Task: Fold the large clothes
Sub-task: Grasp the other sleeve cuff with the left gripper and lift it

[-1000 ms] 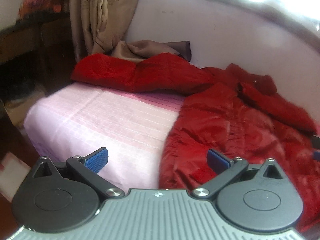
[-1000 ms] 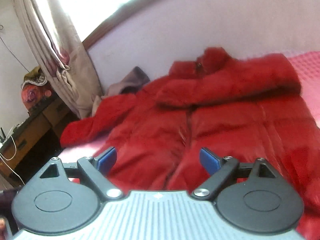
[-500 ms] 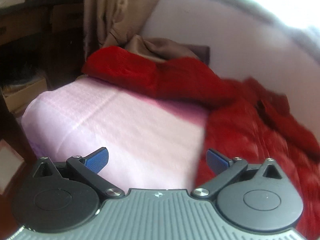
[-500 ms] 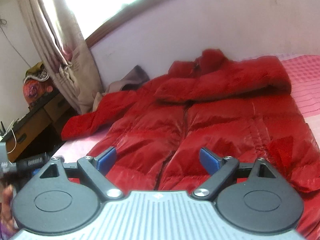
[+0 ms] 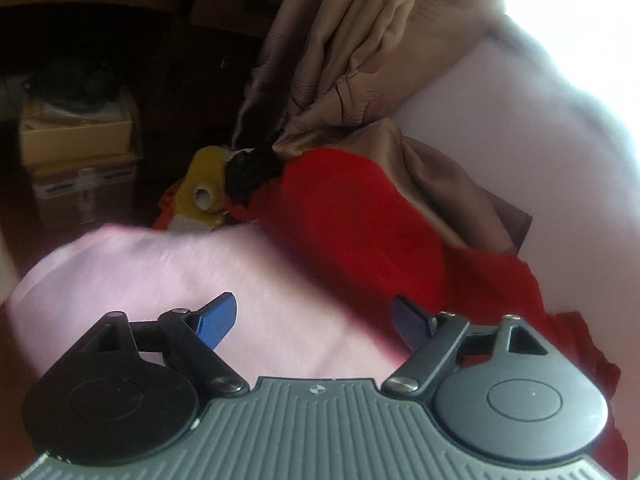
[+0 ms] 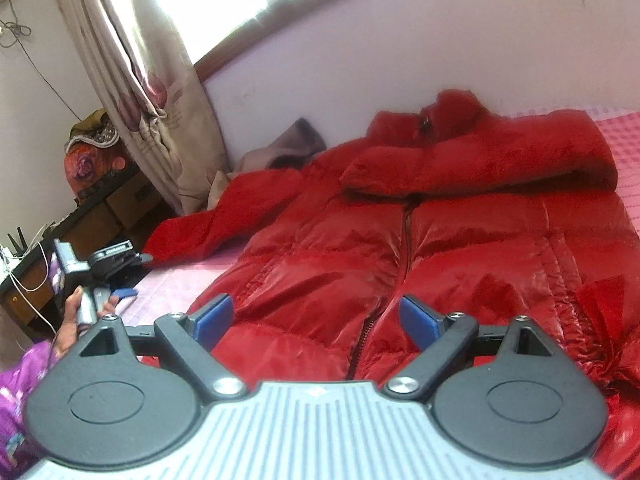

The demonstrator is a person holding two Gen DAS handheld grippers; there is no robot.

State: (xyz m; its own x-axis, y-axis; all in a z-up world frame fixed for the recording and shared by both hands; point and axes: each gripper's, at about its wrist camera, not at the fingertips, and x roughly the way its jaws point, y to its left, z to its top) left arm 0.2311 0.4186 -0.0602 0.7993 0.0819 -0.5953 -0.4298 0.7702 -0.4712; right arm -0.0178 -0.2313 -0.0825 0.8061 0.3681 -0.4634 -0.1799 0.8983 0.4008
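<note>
One curtain (image 5: 344, 60) beside red jacket (image 6: 400, 248).

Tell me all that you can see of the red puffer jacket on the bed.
The red quilted puffer jacket looks shiny and padded. It lies front up on the pink bed sheet, its dark zipper closed down the middle. One sleeve is folded across the chest below the fuzzy collar; the other stretches toward the beige curtain. No fingers touch it.

You won't find any readable words, labels, brands or numbers here. The curtain (image 5: 360, 32) carries faint script-like marks, but they are too small and blurred for you to make out.
</note>
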